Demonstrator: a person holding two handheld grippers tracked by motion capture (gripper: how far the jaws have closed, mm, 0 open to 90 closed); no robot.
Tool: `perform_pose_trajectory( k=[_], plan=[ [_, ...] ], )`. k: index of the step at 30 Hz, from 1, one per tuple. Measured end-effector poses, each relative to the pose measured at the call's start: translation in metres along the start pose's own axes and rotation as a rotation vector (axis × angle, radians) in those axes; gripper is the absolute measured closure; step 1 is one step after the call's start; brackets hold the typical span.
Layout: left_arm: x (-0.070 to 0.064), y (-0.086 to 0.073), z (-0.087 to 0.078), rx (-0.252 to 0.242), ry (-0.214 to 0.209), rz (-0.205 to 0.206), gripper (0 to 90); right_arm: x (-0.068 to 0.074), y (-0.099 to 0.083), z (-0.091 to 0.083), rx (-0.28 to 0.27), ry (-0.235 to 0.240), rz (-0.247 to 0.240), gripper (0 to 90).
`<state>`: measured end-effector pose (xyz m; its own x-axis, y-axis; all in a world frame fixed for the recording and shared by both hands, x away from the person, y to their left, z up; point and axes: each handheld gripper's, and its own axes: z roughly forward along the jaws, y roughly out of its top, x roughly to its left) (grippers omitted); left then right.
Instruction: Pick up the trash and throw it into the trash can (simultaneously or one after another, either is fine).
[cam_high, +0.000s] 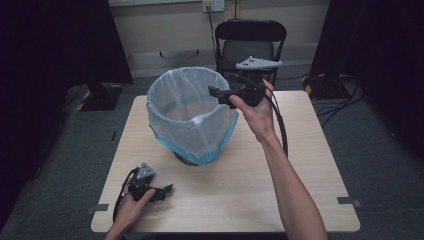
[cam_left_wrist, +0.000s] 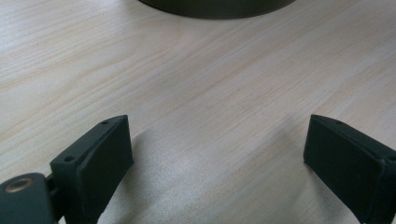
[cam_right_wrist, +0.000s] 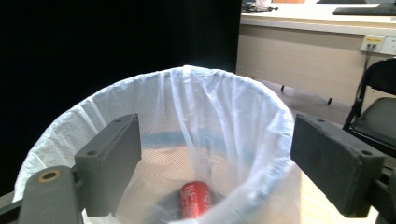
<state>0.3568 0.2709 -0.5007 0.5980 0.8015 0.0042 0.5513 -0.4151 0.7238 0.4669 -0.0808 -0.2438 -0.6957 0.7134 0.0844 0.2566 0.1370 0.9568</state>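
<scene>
A waste bin lined with a white and blue plastic bag (cam_high: 192, 112) stands on the far half of the wooden table (cam_high: 260, 185). My right gripper (cam_high: 216, 94) hovers over the bin's right rim, open and empty. Its own view looks down into the bag (cam_right_wrist: 201, 121), where a red can (cam_right_wrist: 195, 199) lies at the bottom. My left gripper (cam_high: 167, 190) rests low on the table near the front left, open, with bare wood (cam_left_wrist: 215, 116) between its pads. The bin's dark base (cam_left_wrist: 215, 7) is at the top of the left gripper view.
A black folding chair (cam_high: 250, 45) stands behind the table's far edge, and it also appears at the right as the chair (cam_right_wrist: 378, 112) in the right gripper view. Cables (cam_high: 340, 100) trail across the floor at the right. A desk (cam_right_wrist: 317, 42) lines the far wall.
</scene>
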Motion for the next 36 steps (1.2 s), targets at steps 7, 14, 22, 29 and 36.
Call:
perform_pose_trajectory(
  k=[7,14,22,29,36],
  plan=[
    [0.000,0.000,0.000,0.000,0.000,0.000,7.5,-0.010,-0.005,-0.011,0.003,-0.038,0.012,15.5],
    [0.000,0.000,0.000,0.000,0.000,0.000,7.4,-0.021,-0.010,-0.024,0.006,-0.086,0.022,15.3],
    [0.000,0.000,0.000,-0.002,-0.001,-0.001,7.5,-0.031,-0.020,-0.034,0.025,-0.124,0.044,15.4],
    [0.000,0.000,0.000,-0.002,-0.002,-0.001,7.5,-0.040,-0.025,-0.047,0.040,-0.164,0.045,15.4],
    [0.000,0.000,0.000,-0.003,-0.002,-0.004,7.5,-0.046,-0.038,-0.056,0.065,-0.192,0.051,15.4]
  ],
)
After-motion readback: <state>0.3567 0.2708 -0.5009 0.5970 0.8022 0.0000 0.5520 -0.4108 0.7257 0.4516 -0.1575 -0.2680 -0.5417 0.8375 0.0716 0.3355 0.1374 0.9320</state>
